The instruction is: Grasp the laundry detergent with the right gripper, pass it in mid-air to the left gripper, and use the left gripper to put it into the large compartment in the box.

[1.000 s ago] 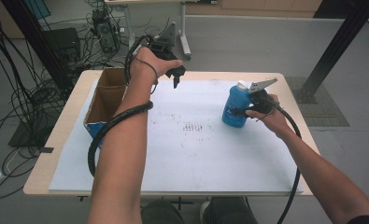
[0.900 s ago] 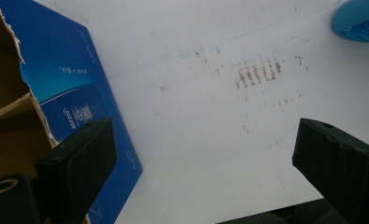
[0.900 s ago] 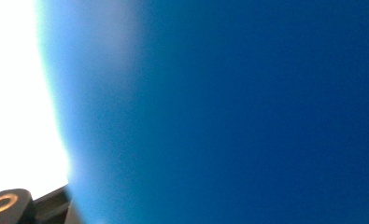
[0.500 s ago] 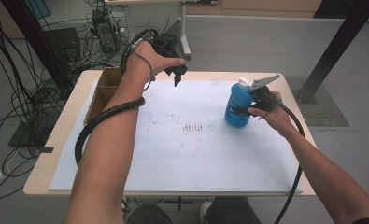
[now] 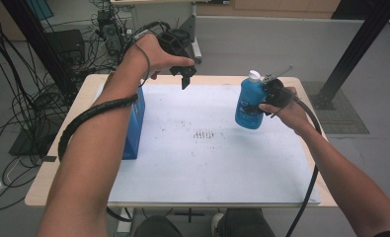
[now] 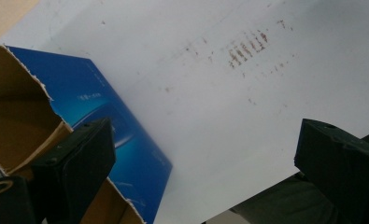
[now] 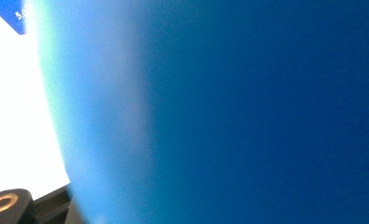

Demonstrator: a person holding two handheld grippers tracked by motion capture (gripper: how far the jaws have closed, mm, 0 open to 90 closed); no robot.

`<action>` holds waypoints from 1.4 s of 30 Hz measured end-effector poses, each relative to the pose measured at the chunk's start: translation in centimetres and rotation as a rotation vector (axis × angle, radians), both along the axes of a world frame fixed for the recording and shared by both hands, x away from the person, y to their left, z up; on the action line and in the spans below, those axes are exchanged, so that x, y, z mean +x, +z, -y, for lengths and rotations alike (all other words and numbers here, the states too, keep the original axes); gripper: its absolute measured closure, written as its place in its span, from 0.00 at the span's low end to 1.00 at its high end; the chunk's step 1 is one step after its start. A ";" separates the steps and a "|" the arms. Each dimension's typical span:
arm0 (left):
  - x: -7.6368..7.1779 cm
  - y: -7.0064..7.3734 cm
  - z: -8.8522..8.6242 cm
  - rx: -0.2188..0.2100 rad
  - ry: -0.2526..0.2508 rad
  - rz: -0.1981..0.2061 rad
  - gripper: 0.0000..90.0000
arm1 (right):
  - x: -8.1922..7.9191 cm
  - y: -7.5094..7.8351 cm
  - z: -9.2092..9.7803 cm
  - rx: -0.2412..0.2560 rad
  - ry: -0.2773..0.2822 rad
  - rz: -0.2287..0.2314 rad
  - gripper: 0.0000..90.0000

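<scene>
From the high view, the right gripper (image 5: 267, 101) is clamped on the blue bottle (image 5: 250, 101), holding it upright above the right side of the white mat (image 5: 217, 163), while the left gripper (image 5: 185, 79) hangs in the air over the mat's far edge, past the blue box (image 5: 135, 123). In the left gripper view its jaws are spread wide, nothing between them, with the open blue box (image 6: 121, 140) below. The right gripper view has the bottle (image 7: 243, 112) pressed right up close.
</scene>
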State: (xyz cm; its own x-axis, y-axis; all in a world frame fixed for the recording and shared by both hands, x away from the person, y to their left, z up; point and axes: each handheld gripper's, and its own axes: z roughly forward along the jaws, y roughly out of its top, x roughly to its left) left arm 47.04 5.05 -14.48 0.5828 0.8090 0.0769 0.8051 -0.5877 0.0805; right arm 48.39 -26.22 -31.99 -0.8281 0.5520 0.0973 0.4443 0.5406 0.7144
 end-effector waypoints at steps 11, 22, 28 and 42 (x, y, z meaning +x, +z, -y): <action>-0.3 1.8 -0.4 0.013 -0.146 0.029 0.06 | -0.1 2.7 -3.5 -0.002 0.072 -0.015 0.49; -1.3 4.1 0.1 0.001 -0.307 0.072 0.06 | -0.8 3.8 -8.1 -0.002 0.237 0.006 0.49; -2.1 4.5 0.0 -0.008 -0.357 0.081 0.06 | -1.0 3.6 -10.1 0.001 0.302 0.029 0.49; -3.4 4.1 0.2 0.002 -0.427 0.060 0.05 | -2.1 3.1 -14.9 0.003 0.450 0.057 0.48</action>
State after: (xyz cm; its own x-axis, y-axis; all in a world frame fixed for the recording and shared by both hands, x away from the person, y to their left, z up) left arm 43.62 4.82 -10.38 0.8597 0.4959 0.1221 0.4835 -0.8673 0.1182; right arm 46.26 -11.28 -28.88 -0.9897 0.1355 0.0455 0.1253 0.6691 0.7325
